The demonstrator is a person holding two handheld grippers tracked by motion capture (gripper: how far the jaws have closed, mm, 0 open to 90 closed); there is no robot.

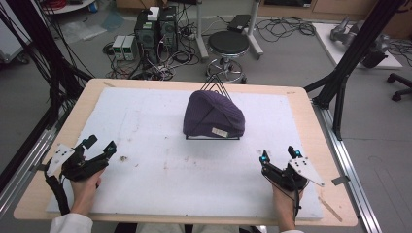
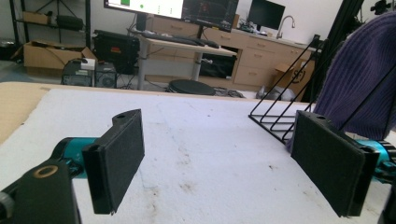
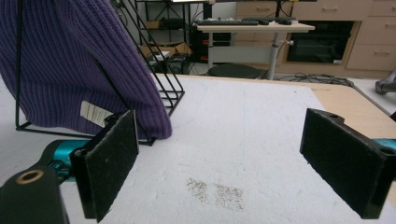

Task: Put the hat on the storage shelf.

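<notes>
Ribbed purple knit beanie [image 1: 214,116] draped over a black wire stand [image 1: 212,137] — far centre, white foam mat [image 1: 160,179], left gripper [image 1: 100,146] and right gripper [image 1: 279,155] near, padded jaws spread wide, empty.

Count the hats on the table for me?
1. A purple knit hat is draped over a black wire stand at the table's far centre, between and ahead of both open claws. Nothing else could hide another.

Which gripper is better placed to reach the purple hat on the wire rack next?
Probably the right. The right gripper sits nearer the purple hat on the wire rack, open jaws pointing towards it. The left gripper, also open, lies slightly farther away.
</notes>
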